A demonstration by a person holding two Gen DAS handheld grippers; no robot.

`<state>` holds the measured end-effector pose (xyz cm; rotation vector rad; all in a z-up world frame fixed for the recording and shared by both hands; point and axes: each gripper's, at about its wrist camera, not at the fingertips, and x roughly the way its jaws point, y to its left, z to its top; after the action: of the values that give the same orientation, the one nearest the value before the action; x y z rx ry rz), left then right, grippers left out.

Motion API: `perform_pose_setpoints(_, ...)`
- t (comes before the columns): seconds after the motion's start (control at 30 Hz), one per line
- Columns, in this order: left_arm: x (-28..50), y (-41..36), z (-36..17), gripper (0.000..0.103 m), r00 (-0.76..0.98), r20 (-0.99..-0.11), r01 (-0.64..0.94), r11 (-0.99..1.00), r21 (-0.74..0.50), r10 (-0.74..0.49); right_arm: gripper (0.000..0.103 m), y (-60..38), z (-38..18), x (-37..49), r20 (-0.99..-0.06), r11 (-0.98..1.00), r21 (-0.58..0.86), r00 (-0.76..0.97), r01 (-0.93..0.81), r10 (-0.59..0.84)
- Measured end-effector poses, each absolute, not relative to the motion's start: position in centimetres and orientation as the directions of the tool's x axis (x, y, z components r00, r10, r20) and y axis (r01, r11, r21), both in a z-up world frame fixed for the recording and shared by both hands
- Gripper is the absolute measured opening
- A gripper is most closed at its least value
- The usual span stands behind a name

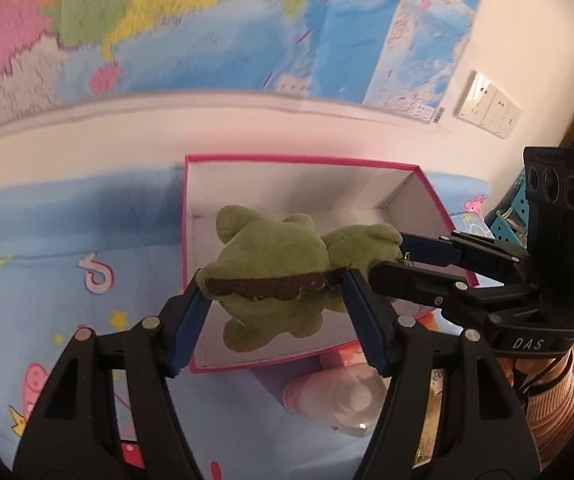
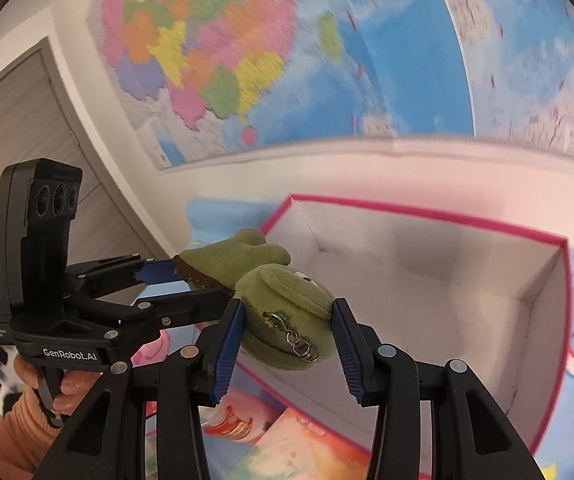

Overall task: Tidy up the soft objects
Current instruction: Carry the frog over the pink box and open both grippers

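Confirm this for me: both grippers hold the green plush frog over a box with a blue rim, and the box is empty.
One detail is wrong: the box has a pink rim, not blue, as both wrist views show. The rest stands: the left gripper and right gripper both hold the green frog over the box, which looks empty.

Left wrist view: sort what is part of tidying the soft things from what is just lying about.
In the job:
- green plush frog
- pink-edged box
- left claw
- right claw

Just lying about:
- wall map
- wall sockets
- clear bottle
- cartoon bedsheet
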<state>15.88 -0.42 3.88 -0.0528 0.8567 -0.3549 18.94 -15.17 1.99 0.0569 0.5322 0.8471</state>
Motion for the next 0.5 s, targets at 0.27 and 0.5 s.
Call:
perform_pose_setpoints(0.27, 16.0, -1.2, 3.9, 0.068, 0.611, -0.727, 0.294, 0.942, -0.159, -0.313, 0.045, -14.9, 1.9, 19.3, -0.428, 0.684, 0.235, 0.558, -0.691, 0.711)
perform_pose_setpoints(0.5, 17.1, -1.3, 3.3, 0.068, 0.599, -0.741, 0.279, 0.946, -0.163, -0.304, 0.045, -15.0, 1.2, 20.6, -0.449, 0.681, 0.276, 0.536, -0.678, 0.715)
